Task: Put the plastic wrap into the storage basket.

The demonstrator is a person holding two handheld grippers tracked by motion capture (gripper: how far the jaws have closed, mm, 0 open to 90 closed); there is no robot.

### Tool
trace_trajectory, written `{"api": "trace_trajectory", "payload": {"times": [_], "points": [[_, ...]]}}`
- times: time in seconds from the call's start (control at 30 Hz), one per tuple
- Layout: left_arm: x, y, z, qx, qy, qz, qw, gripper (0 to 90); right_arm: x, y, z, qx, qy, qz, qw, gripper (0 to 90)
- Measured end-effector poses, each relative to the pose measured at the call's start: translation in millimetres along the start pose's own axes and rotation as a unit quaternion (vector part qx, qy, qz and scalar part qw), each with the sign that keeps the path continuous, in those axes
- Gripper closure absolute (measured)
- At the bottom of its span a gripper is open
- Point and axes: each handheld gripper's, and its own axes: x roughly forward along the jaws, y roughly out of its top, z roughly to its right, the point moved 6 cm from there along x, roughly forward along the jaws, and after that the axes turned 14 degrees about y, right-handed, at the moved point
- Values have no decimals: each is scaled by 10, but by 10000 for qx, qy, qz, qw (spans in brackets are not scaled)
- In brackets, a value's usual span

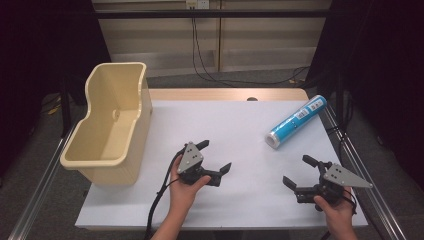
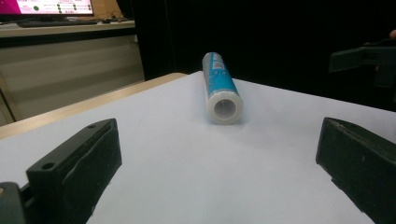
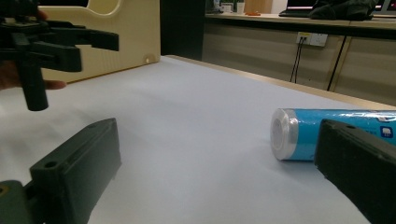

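white tabletop, nothing picked up yet

white-covered table [image 1: 240, 200] under both hands, dark room beyond. left gripper [image 1: 216, 156] spread wide, empty, aimed toward the roll. right gripper [image 1: 298, 172] likewise wide apart, holding nothing. farther out: blue wrapped roll [image 1: 296, 122] lying on its side near the right rear corner, untouched, well apart from both. beige plastic bin [image 1: 111, 120] at the left edge, seemingly empty. count: two grippers, one roll, one bin. probably all left to do: reach, grasp, carry.
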Motion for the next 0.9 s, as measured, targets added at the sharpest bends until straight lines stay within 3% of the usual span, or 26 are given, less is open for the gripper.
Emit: {"api": "trace_trajectory", "payload": {"times": [0.2,0.23,0.33,0.4,0.6,0.9], "points": [[335,9,71,42,20,-136,9999,0,22,-5,-23,-45,42,-35,10000,3],[434,6,100,132,-20,-272,9995,0,23,-4,-24,-47,41,-33,10000,3],[551,16,147,166,-44,-371,9992,0,24,-6,-23,-45,48,-39,10000,3],[687,26,211,16,-173,-471,9987,0,23,-7,-20,-50,48,-49,10000,3],[955,11,318,134,-247,-759,9967,0,18,-5,-17,-70,50,-41,10000,4],[1271,-3,411,64,-302,-1016,9943,0,7,-13,-4,-59,51,-61,10000,5]]}}
